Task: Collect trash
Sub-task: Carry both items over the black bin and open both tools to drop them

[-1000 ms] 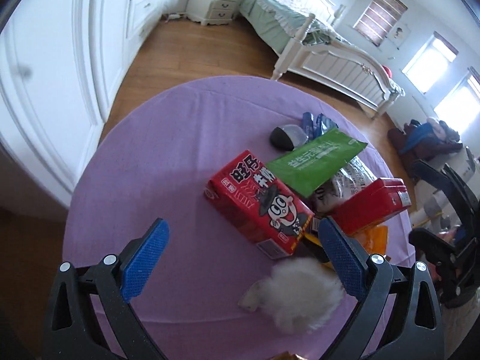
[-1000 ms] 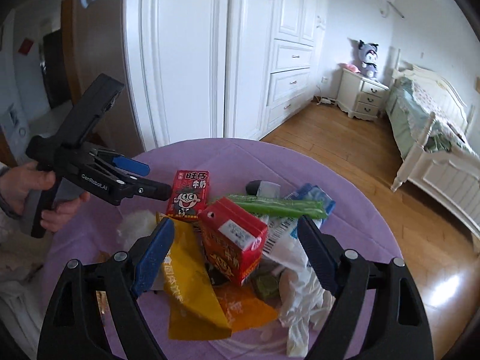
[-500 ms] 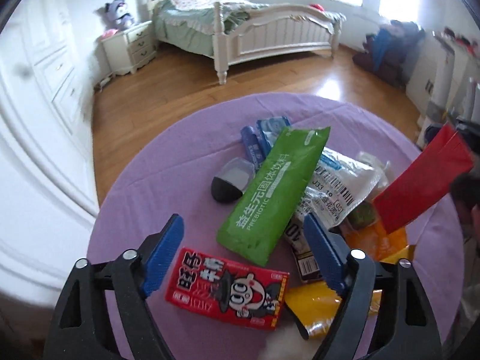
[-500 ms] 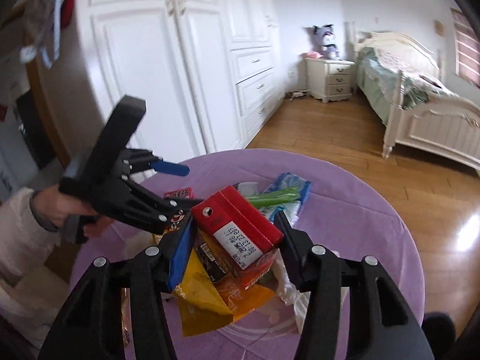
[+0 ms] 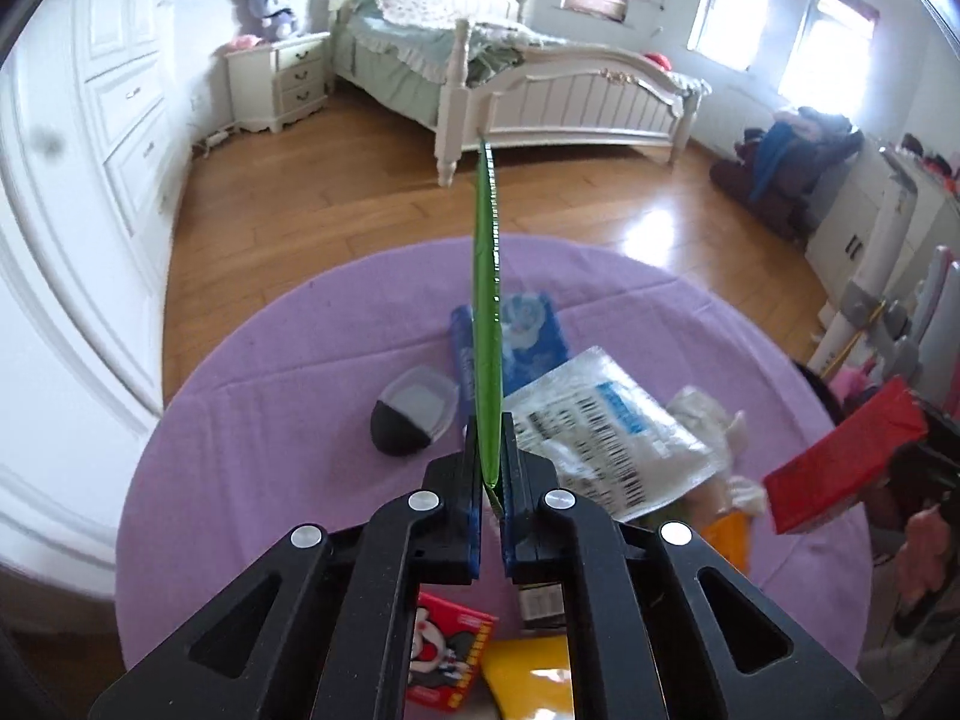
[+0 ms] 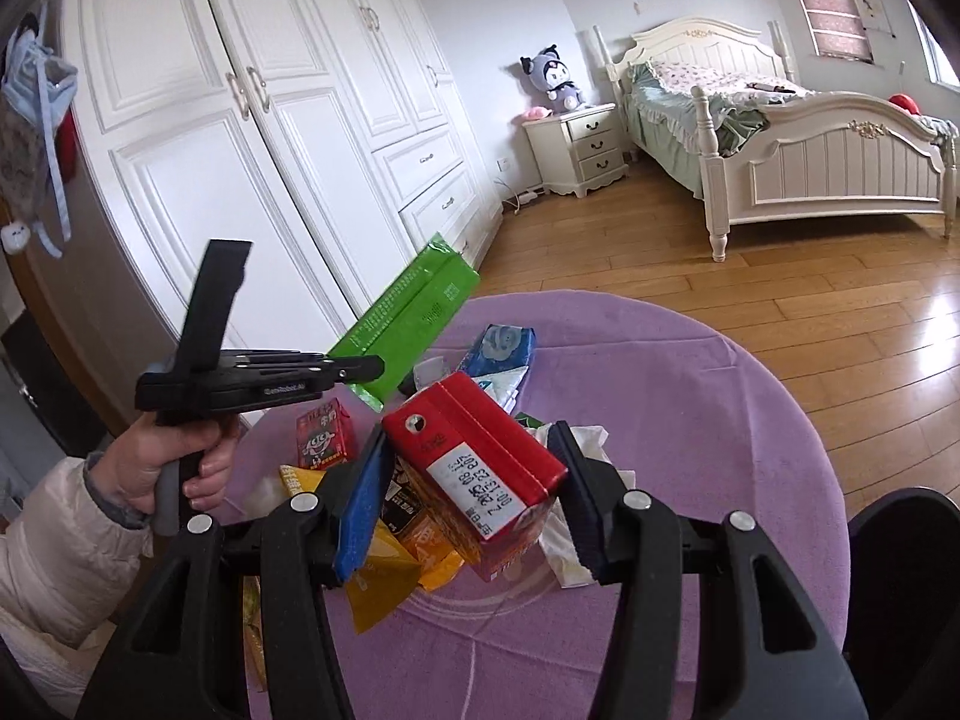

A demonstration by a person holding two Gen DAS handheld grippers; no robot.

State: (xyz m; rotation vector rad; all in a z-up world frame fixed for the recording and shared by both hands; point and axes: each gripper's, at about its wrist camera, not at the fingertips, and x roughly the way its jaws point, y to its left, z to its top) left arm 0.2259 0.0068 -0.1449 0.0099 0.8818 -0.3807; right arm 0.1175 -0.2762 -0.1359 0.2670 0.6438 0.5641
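Observation:
My left gripper (image 5: pixel 491 468) is shut on a flat green packet (image 5: pixel 486 324), held edge-on above the purple table (image 5: pixel 288 420). The same packet shows in the right wrist view (image 6: pixel 408 324), lifted off the pile. My right gripper (image 6: pixel 474 492) is shut on a red carton (image 6: pixel 474 450), held above the table; it also shows at the right edge of the left wrist view (image 5: pixel 840 468). Trash on the table includes a small red milk box (image 6: pixel 324 438), a blue tissue pack (image 5: pixel 528 342), a white barcode bag (image 5: pixel 600 432), yellow wrappers (image 6: pixel 384 576) and white tissue (image 6: pixel 564 546).
A dark and grey lidded cup (image 5: pixel 408 420) lies on the table left of the packet. White wardrobes (image 6: pixel 240 120) stand behind the table. A bed (image 5: pixel 540 90) and nightstand (image 5: pixel 276 84) stand across the wooden floor. A dark round object (image 6: pixel 900 576) sits at the lower right.
My left gripper has shut on the green packet and lifted it off the pile. My right gripper has closed on the red carton and raised it.

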